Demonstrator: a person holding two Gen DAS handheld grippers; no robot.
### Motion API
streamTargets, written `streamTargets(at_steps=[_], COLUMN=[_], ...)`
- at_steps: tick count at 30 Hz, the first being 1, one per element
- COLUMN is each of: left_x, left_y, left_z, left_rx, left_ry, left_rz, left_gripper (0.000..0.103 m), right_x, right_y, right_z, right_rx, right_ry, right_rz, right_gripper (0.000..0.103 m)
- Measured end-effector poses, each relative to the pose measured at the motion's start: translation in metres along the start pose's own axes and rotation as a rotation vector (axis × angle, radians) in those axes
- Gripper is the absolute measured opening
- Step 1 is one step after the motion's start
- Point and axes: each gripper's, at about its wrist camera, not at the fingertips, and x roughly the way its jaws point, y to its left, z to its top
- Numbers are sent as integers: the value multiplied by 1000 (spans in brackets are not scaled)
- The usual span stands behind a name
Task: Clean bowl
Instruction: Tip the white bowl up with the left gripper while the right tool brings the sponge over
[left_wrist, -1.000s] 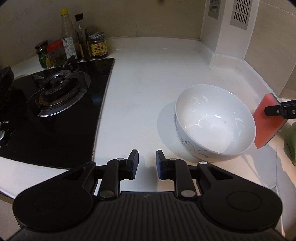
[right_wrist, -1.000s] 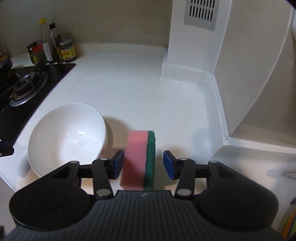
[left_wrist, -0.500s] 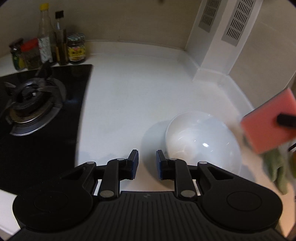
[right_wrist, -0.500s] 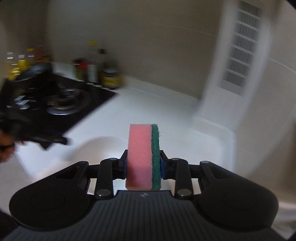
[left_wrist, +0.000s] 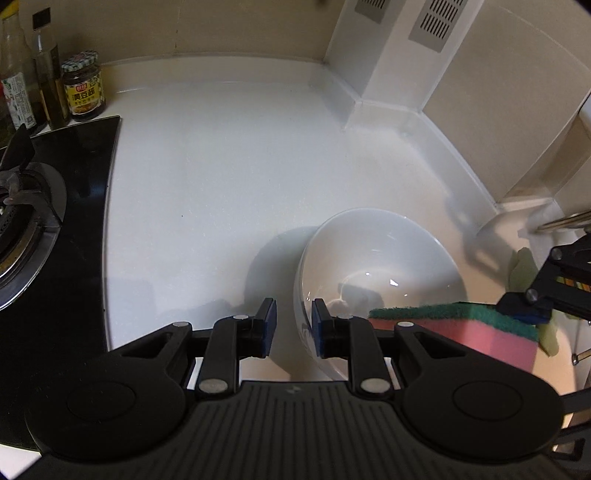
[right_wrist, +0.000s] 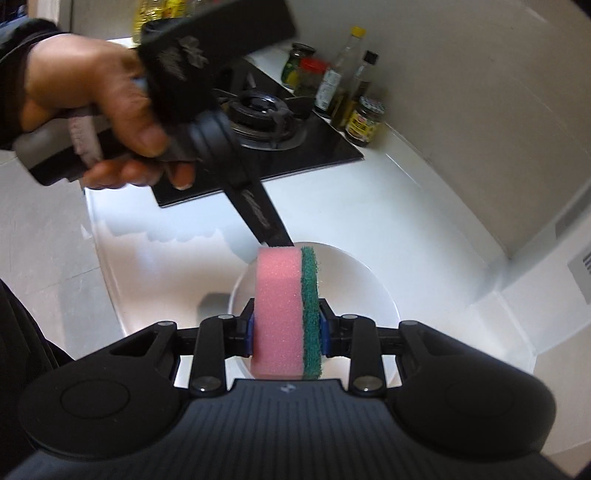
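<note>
Left wrist view looks steeply down on a white worktop (left_wrist: 229, 177), where the bowl (left_wrist: 373, 273) stands upright near the right edge, well apart from the black hob (left_wrist: 55, 229) and the sauce jar (left_wrist: 82, 86) at the back. The left gripper (left_wrist: 293, 325) has its jaws parted with nothing pressed between them; the bowl's near rim sits in the gap, seemingly so it can be pinched and steadied for scrubbing. From the right, the sponge (left_wrist: 454, 325) comes in low at the bowl's near edge with its green scouring face uppermost, clamped in the right gripper (left_wrist: 524, 308). Right wrist view shows the right gripper (right_wrist: 286, 330) closed firmly on the sponge (right_wrist: 286, 314), pink foam on the left, green pad on the right, its free end poking forward over the bowl (right_wrist: 354, 288), likely to reach the inside. A hand (right_wrist: 92, 110) holds the left gripper's handle above the bowl, its fingers hidden behind the sponge.
</note>
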Motion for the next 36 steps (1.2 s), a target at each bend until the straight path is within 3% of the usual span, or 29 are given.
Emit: streamTargets(at_steps=[15, 20, 25, 29, 36], left_x=[19, 20, 19, 23, 33], left_y=[-7, -14, -16, -14, -29], left_z=[-1, -4, -12, -9, 9], left_rx=[-140, -106, -140, -118, 35], left_ry=[-7, 19, 11, -2, 24], left_rz=[83, 93, 81, 62, 83], left_gripper=[24, 25, 22, 11, 5], right_x=[10, 9, 12, 15, 11], right_y=[15, 15, 19, 15, 22], right_z=[-19, -29, -29, -21, -27], right_rx=[-325, -361, -371, -383, -491], right_ry=[-51, -71, -64, -69, -76], right_rz=[135, 142, 124, 139, 152], right_gripper=[27, 27, 27, 27, 28])
